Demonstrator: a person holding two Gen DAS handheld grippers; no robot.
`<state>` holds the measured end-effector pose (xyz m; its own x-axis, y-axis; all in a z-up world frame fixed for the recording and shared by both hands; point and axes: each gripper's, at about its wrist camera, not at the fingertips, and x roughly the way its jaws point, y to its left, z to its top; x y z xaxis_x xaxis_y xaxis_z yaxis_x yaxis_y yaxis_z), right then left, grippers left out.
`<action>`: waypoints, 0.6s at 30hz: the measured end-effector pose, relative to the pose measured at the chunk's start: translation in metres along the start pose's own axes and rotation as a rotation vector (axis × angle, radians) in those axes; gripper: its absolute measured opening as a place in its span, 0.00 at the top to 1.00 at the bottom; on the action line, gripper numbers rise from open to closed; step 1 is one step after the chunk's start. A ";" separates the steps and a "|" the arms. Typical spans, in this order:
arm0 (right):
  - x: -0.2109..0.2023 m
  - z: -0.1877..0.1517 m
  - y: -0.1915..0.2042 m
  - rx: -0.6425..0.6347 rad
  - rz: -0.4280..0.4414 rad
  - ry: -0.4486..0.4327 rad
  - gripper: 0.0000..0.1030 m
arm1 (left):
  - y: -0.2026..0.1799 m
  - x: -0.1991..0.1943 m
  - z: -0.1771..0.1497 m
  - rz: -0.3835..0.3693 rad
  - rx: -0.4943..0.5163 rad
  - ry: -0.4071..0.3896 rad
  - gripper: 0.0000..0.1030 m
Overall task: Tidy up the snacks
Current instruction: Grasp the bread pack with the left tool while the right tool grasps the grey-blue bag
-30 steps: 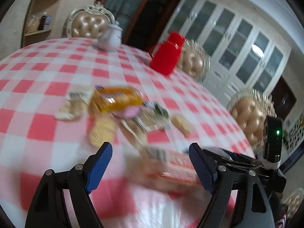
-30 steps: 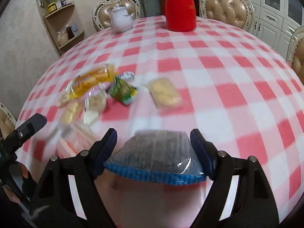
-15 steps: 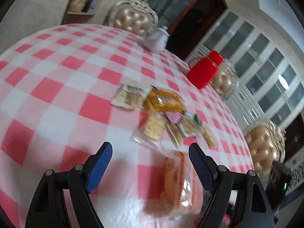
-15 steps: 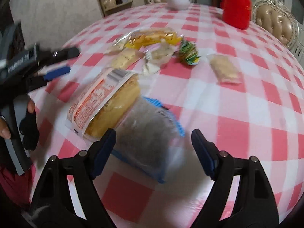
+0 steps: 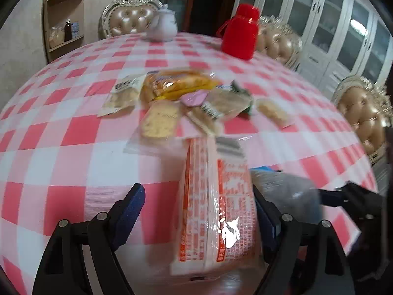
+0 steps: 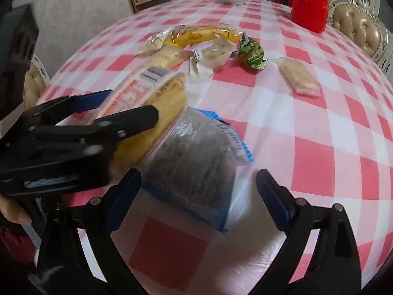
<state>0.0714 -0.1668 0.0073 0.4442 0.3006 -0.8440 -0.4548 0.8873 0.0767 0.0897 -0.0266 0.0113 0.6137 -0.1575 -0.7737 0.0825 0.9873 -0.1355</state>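
My right gripper (image 6: 197,196) has just been opening, the dark packet (image 6: 196,157) lying loose at lower centre; my left gripper (image 5: 199,211) straddles the orange packet (image 5: 216,211), ungripped; I should close on it next.

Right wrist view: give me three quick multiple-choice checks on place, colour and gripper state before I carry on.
1. The dark-filled bag with blue edges lies:
A. beside the orange-printed bread pack, touching it
B. at the teapot
C. on a chair

2. The flask at the table's far side is:
A. green
B. red
C. white

3. The right gripper is:
A. shut on the bag
B. shut on nothing
C. open, its jaws having just been opening, pads clear of the bag

Answers: 1 A, the two packs lie edge to edge; 2 B, its body is plain red; 3 C, gaps show at both pads.
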 end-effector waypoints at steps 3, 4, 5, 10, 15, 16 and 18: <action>0.000 0.001 -0.002 0.031 0.009 -0.012 0.07 | 0.011 0.003 -0.004 0.084 0.004 0.028 0.20; 0.000 0.002 -0.004 0.049 0.017 -0.016 0.08 | 0.016 0.001 -0.004 0.080 -0.014 0.022 0.20; 0.002 0.004 -0.004 0.058 0.020 -0.016 0.07 | 0.020 0.001 -0.003 0.069 -0.033 0.021 0.20; 0.007 0.012 0.001 0.129 -0.026 -0.036 0.07 | 0.022 0.002 -0.001 0.042 -0.031 0.007 0.21; 0.011 0.010 0.015 0.073 -0.162 -0.047 0.21 | 0.016 0.001 0.000 -0.012 0.003 -0.002 0.49; 0.009 0.010 0.012 0.086 -0.161 -0.055 0.24 | 0.015 0.001 0.000 -0.010 0.004 -0.002 0.50; 0.005 0.007 0.009 0.100 -0.182 -0.071 0.37 | 0.017 0.000 0.000 -0.022 -0.003 -0.004 0.52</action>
<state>0.0750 -0.1544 0.0078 0.5671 0.1526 -0.8094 -0.2848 0.9584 -0.0188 0.0910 -0.0099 0.0094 0.6148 -0.1788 -0.7681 0.0937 0.9836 -0.1539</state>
